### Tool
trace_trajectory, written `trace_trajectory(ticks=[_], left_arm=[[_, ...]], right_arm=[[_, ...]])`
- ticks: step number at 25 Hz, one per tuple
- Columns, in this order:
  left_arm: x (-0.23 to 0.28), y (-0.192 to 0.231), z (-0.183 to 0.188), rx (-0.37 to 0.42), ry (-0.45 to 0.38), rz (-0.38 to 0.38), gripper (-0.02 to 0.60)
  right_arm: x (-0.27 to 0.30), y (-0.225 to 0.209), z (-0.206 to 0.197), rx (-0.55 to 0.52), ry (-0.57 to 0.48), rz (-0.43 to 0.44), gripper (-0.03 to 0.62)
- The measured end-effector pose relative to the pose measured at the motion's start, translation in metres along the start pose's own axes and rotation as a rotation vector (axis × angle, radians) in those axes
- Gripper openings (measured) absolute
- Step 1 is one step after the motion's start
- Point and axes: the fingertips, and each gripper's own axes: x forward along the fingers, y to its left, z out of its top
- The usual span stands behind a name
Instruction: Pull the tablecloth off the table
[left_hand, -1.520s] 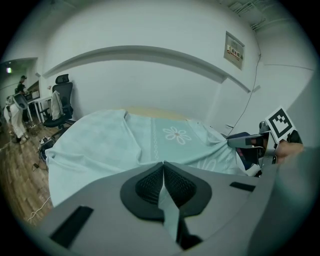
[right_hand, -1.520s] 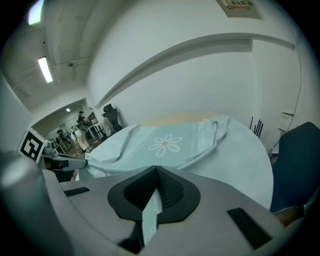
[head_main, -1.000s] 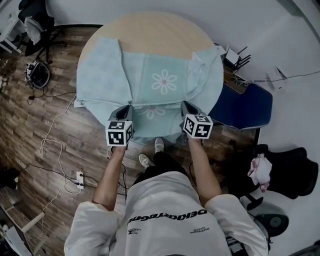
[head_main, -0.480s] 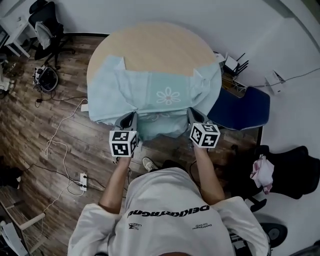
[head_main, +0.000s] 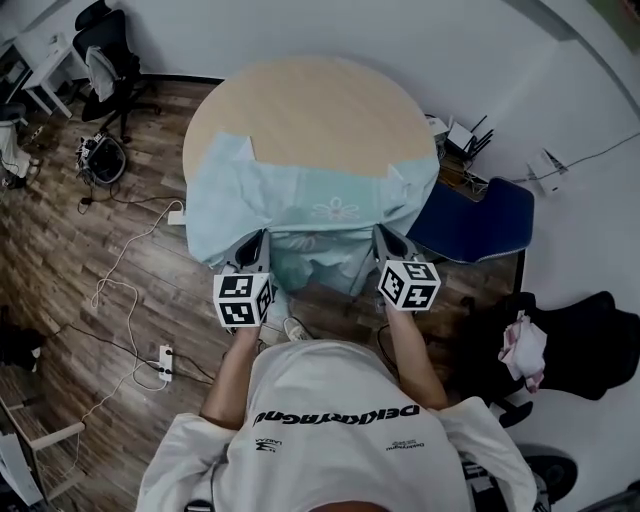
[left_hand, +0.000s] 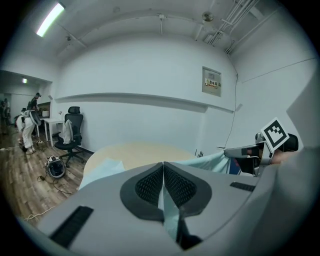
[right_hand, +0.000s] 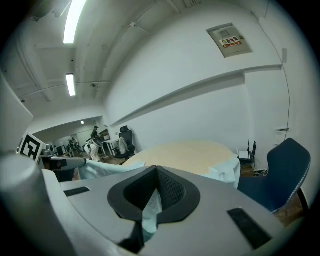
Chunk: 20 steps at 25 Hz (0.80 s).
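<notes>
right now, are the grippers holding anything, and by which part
Both grip the tablecloth by its near edge: left gripper on the left stretch, right gripper on the right.

The left gripper (left_hand: 163, 167) pinches the pale tablecloth (left_hand: 169, 219), seemingly draped over the round table (left_hand: 141, 150).

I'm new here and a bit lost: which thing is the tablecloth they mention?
Find the round wooden table in the middle of the room. Draped over its near half is the tablecloth: pale blue-green with a white flower print, the only fabric on that table.
</notes>
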Motion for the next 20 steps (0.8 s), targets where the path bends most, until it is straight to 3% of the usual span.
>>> trace_trajectory(ticks=[7, 20], left_arm=[[-0.046, -0.023, 0.002, 0.019, -0.07, 0.06, 0.015], [-0.119, -0.065, -0.008, 0.025, -0.121, 0.108, 0.015]], right_arm=[[-0.047, 0.014, -0.005, -0.008, -0.039, 0.018, 0.032], [-0.121, 0.028, -0.02, -0.015, -0.084, 0.045, 0.032]])
